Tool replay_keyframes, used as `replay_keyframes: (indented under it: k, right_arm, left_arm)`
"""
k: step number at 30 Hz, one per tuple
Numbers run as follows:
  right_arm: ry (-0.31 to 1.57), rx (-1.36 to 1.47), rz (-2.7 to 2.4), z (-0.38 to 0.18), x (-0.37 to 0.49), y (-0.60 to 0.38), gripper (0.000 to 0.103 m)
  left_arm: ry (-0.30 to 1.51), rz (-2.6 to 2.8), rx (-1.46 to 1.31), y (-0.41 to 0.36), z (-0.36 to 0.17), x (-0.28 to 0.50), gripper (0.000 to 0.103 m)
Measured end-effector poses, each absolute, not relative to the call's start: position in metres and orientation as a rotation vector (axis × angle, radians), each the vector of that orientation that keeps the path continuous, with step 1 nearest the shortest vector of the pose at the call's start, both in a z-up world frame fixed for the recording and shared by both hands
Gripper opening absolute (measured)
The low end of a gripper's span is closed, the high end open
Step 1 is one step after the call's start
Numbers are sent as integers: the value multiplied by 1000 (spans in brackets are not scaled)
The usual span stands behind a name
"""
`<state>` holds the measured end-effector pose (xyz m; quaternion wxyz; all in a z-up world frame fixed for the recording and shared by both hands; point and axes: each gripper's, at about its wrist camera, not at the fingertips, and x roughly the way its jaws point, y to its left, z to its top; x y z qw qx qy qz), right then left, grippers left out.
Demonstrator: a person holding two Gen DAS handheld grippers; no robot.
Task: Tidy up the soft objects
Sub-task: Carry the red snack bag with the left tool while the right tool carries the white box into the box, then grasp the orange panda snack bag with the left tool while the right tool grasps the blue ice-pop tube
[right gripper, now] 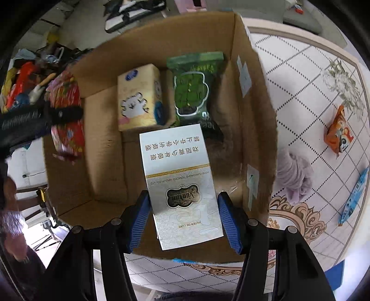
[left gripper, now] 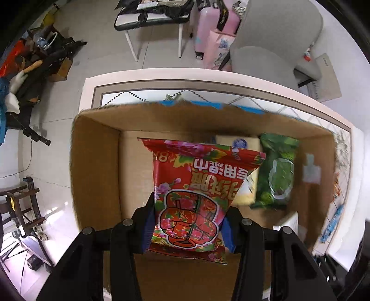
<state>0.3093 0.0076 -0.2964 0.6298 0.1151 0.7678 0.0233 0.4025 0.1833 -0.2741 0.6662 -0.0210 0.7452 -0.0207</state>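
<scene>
My left gripper [left gripper: 187, 222] is shut on a red flowered snack bag [left gripper: 196, 189] and holds it over the open cardboard box [left gripper: 97, 166]. My right gripper [right gripper: 182, 215] is shut on a white cigarette carton [right gripper: 182, 183] above the same box [right gripper: 254, 129]. In the box lie a yellow tissue pack [right gripper: 138, 97] and a green snack bag [right gripper: 192, 90]. The left gripper with the red bag [right gripper: 67, 111] shows at the box's left wall in the right wrist view.
The box stands on a patterned white table [right gripper: 312, 92]. On the table right of the box lie a purple cloth [right gripper: 293, 178], an orange snack bag [right gripper: 340, 132] and a blue packet [right gripper: 353, 196]. A chair [left gripper: 150, 20], pink suitcase [left gripper: 215, 34] and floor clutter lie beyond.
</scene>
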Motion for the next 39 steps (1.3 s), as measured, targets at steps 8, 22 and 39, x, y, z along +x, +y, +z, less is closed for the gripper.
replay_keyframes:
  k: [8, 22, 39]
  right_arm:
    - [1823, 249, 12, -318, 316, 10, 63]
    - [1780, 229, 59, -292, 310, 12, 89]
    - [1611, 113, 131, -207, 255, 7, 97]
  left_arm:
    - [1769, -37, -65, 186, -305, 430, 46]
    - [1701, -80, -113, 198, -253, 393, 56]
    - [1512, -42, -103, 198, -169, 266, 97]
